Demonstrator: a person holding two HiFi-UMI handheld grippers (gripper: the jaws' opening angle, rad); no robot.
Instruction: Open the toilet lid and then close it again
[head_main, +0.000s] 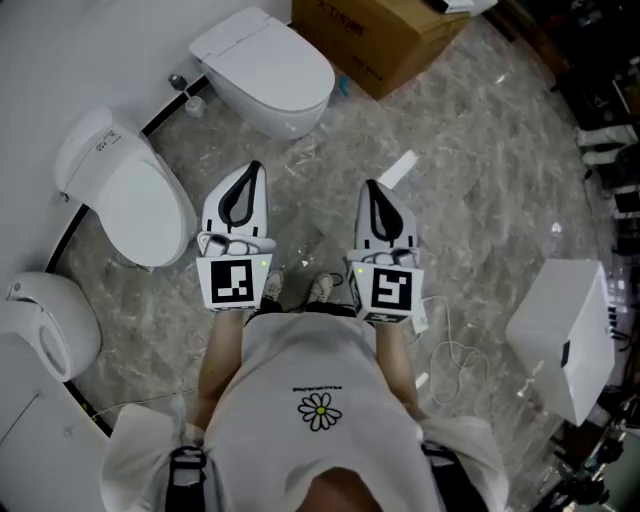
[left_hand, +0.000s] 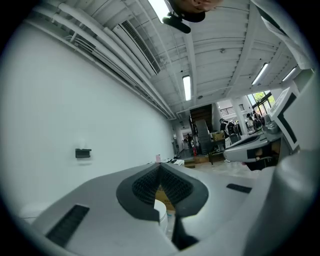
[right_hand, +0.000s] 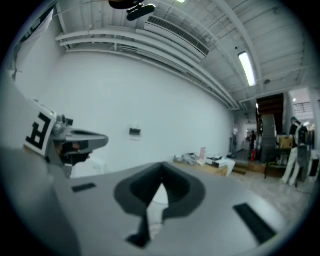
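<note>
White T-shirt (head_main: 345, 370), daisy print (head_main: 319, 411); left gripper (head_main: 251, 176), right gripper (head_main: 373, 192) white, black fingers (head_main: 236, 206), 2 marker cubes (head_main: 235, 283).

I see bright, even light from ceiling tubes (left_hand: 186, 87); gripper views bulge, black at the corners, foreground soft.

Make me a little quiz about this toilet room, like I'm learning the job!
1. True or false: the left gripper is clamped on a toilet lid.
2. What stands beside the far toilet? A) cardboard box B) bucket C) chair
3. Fill in: the right gripper has its jaws ___.
Key: 1 false, it holds nothing; 2 A; 3 shut.
</note>
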